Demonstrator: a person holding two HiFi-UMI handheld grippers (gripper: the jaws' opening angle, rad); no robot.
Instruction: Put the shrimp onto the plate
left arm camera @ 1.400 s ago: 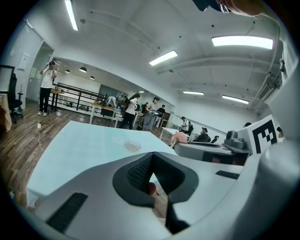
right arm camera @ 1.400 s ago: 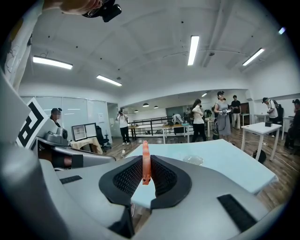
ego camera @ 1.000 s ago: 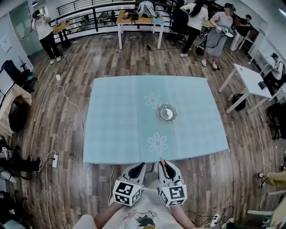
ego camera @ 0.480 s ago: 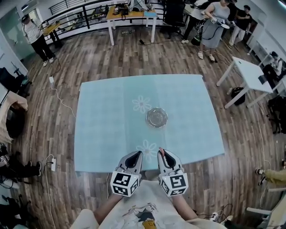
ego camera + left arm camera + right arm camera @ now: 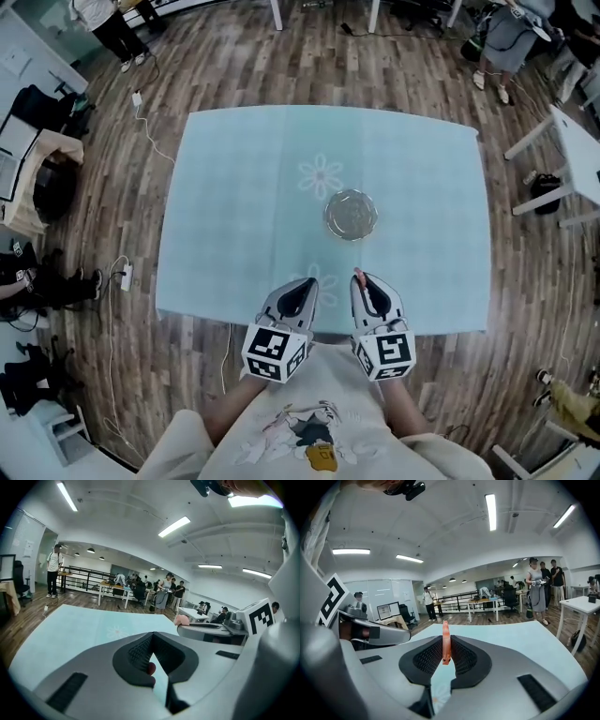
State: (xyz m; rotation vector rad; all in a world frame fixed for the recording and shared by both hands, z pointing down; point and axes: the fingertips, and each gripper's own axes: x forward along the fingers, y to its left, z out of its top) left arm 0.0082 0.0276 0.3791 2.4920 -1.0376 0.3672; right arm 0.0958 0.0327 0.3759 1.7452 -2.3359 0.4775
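A clear glass plate [image 5: 351, 214] sits right of centre on the light blue tablecloth [image 5: 234, 187], beside a printed flower. My right gripper [image 5: 361, 282] hovers over the table's near edge, shut on a thin orange-pink shrimp [image 5: 357, 276] that stands upright and pokes out past the pads [image 5: 445, 641]. The plate lies a short way ahead of it. My left gripper [image 5: 304, 286] is alongside, to the left, with its jaws together. In the left gripper view a small reddish spot [image 5: 151, 668] shows between the pads; I cannot tell what it is.
Wooden floor surrounds the table. A power strip with cables [image 5: 127, 275] and bags [image 5: 52, 187] lie to the left. A white table [image 5: 574, 155] stands to the right, and people [image 5: 108, 23] are at the far end of the room.
Both grippers have moved forward from short of the table to over its near edge. The plate is now closer to them. The shrimp stays held in the right gripper.
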